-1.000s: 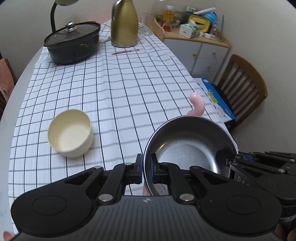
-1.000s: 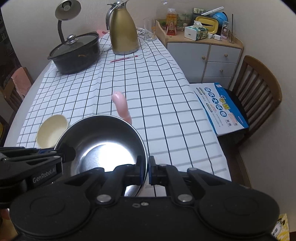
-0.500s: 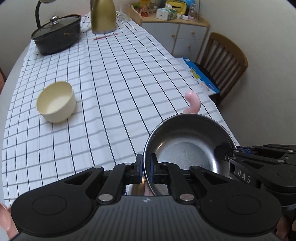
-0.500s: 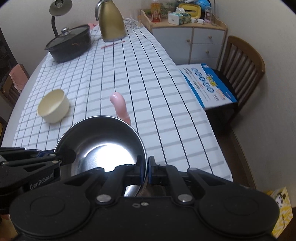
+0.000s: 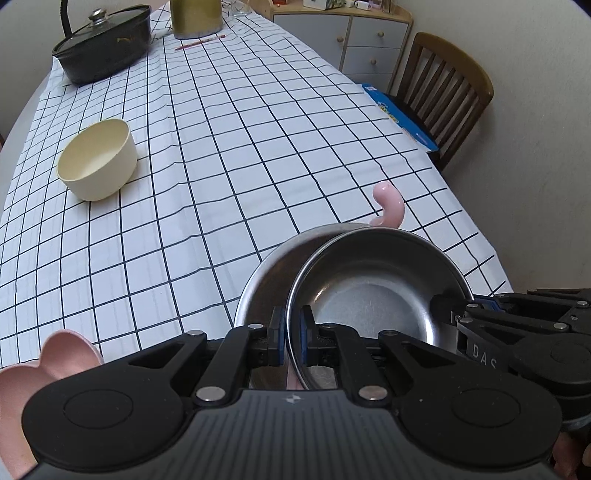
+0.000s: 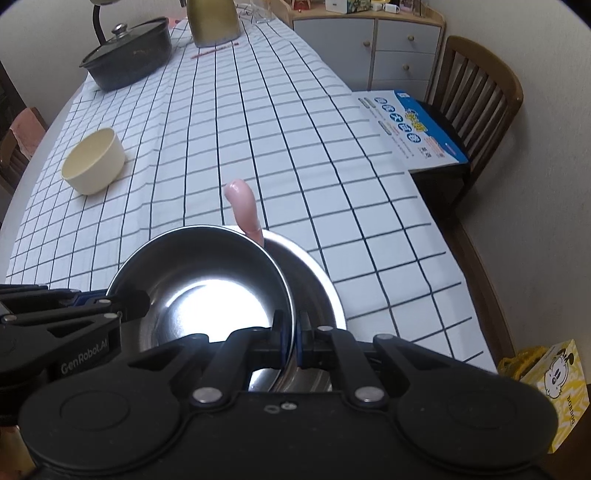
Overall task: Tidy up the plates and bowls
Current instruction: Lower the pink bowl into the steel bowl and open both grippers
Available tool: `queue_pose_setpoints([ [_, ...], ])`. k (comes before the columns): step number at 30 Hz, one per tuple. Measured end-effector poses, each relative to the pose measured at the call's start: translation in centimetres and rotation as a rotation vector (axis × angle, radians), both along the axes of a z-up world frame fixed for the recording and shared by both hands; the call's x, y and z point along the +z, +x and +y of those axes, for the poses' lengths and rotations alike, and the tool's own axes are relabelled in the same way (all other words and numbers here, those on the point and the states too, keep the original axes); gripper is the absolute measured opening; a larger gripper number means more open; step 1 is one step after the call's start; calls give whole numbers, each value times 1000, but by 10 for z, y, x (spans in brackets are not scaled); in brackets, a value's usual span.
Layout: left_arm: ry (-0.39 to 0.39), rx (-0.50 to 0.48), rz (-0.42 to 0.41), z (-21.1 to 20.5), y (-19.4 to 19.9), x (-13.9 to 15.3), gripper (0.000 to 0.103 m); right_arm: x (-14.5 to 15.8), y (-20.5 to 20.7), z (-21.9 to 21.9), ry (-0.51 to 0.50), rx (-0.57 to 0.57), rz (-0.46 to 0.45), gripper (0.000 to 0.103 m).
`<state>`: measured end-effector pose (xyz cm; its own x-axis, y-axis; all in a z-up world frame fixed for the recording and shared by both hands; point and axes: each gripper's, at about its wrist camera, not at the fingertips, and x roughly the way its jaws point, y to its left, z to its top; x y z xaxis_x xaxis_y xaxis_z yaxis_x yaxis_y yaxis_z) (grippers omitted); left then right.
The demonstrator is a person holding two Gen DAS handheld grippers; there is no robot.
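**Two grippers carry a steel bowl over a second one at the table's near edge**

The left gripper [image 5: 291,338] is clamped on the near rim of the upper steel bowl [image 5: 373,291], and the right gripper [image 6: 291,339] is clamped on the rim of that same bowl [image 6: 207,291] from the other side. The bowl is round, so it has no long axis; its mouth faces up and is tipped slightly, one side lower than the other. It overlaps a lower steel bowl [image 5: 266,277], whose rim shows as a crescent to the left in the left wrist view and to the right [image 6: 314,273] in the right wrist view. Whether the two bowls touch cannot be told.

A pink hooked piece [image 5: 388,205] rises just behind the bowls. A cream bowl [image 5: 98,160] stands upright at centre left, well apart from them, and a pink dish [image 5: 48,360] shows at the lower left edge. The checked tablecloth [image 5: 236,147] lies bare through the middle of the frame. A black lidded pot [image 5: 103,46] and a gold jug [image 6: 214,20] sit at the top. The cloth's right edge drops beside a wooden chair [image 6: 476,96]
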<state>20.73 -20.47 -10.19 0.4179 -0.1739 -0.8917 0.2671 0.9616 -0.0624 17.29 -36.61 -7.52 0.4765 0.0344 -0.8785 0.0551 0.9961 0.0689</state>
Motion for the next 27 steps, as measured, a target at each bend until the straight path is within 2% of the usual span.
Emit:
queue_pose_setpoints([
  [10,23,-12,-10,-4,2,-10,7,-18,2,-1,-9,7,20,6],
  [22,43,-11,12,-5,13,-21,7,-21,15,-1,-4,16,0,6],
  [24,45,-12,20,-5,13,-24,7,-21,15,-2,3,14,-2,7],
  [26,41,-15,21,-4,13,-26,7,-20,14,-2,-3,8,-8,15],
  [27,39,-16,21,-3,13,-25,7,-19,14,-2,-8,11,-14,16],
])
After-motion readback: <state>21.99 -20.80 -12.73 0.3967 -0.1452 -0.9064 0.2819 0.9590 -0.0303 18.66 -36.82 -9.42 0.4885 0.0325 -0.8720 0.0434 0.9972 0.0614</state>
